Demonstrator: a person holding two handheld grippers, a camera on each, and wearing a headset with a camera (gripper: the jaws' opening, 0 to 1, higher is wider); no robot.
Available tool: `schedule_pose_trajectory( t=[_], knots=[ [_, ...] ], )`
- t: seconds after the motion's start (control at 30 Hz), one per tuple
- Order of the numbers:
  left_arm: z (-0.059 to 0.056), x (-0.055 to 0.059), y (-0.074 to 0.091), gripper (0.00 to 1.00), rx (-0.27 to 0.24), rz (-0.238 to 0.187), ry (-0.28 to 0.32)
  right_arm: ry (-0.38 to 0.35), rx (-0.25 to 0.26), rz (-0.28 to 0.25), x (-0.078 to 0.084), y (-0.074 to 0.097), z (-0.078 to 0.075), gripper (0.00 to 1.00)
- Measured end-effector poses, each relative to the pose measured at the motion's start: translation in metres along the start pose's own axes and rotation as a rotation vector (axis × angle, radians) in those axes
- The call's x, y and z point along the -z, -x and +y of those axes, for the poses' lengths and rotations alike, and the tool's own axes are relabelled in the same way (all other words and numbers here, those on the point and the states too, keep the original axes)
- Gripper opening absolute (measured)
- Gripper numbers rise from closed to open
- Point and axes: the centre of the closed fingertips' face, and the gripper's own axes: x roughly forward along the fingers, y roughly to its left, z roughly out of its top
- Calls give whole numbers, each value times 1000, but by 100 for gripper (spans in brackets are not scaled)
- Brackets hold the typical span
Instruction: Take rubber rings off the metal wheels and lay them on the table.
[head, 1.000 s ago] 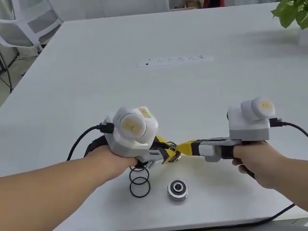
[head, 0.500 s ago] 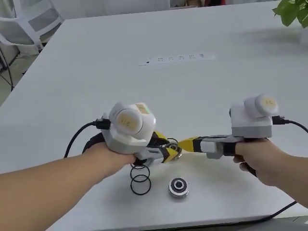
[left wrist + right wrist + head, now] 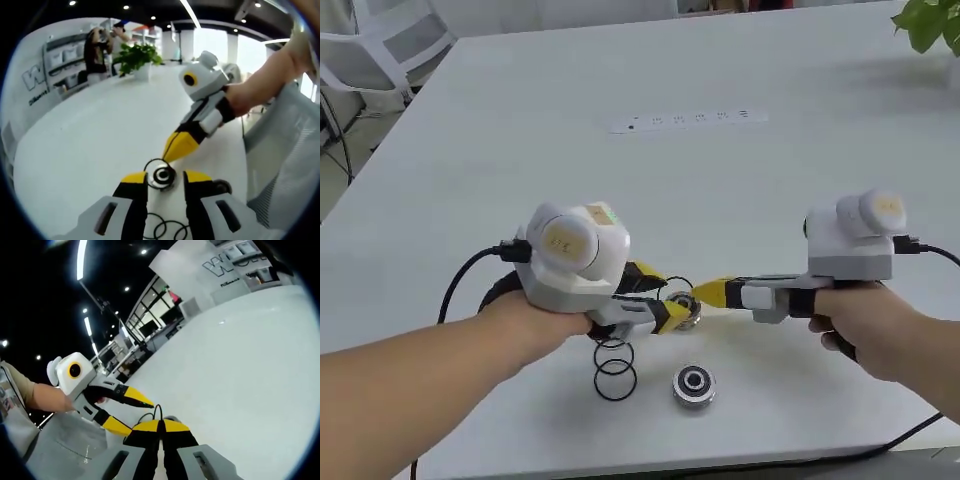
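My left gripper [image 3: 667, 301] is shut on a small metal wheel [image 3: 685, 311], held just above the white table [image 3: 620, 190]. In the left gripper view the wheel [image 3: 162, 175] sits between the yellow jaw tips of that gripper [image 3: 165, 179]. A thin black rubber ring [image 3: 675, 289] stands partly off the wheel. My right gripper [image 3: 706, 293] comes in from the right and is shut on that ring [image 3: 156, 412], its jaws pressed together [image 3: 159, 425]. Two loose rings [image 3: 614, 368] lie on the table below the left gripper. A second wheel [image 3: 693, 385] lies beside them.
A white power strip [image 3: 685, 121] lies mid-table, far from the work. A black cable [image 3: 460, 290] trails off the left gripper, another off the right. A green plant [image 3: 928, 22] stands at the far right corner and a chair [image 3: 380, 45] at the far left.
The ring now shows as a loop lifted off the held wheel. The right gripper has drawn a little to the right, and the left gripper has tilted slightly.
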Motion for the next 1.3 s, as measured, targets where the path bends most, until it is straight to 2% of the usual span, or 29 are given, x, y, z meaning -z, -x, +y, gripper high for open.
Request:
schedule_pose_trajectory(
  t=[0.17,0.4,0.77,1.3],
  knots=[
    [0,-3,6,32,0,-15,1,1,-7,-10,-5,0,3,0],
    [5,-6,15,37,-17,-38,11,-1,-13,-14,-9,-2,4,0],
    [13,3,31,44,-32,-29,38,9,-24,-12,-17,-6,9,0],
    [24,14,59,53,-63,-41,53,14,-36,-9,-24,-16,13,0]
  ],
)
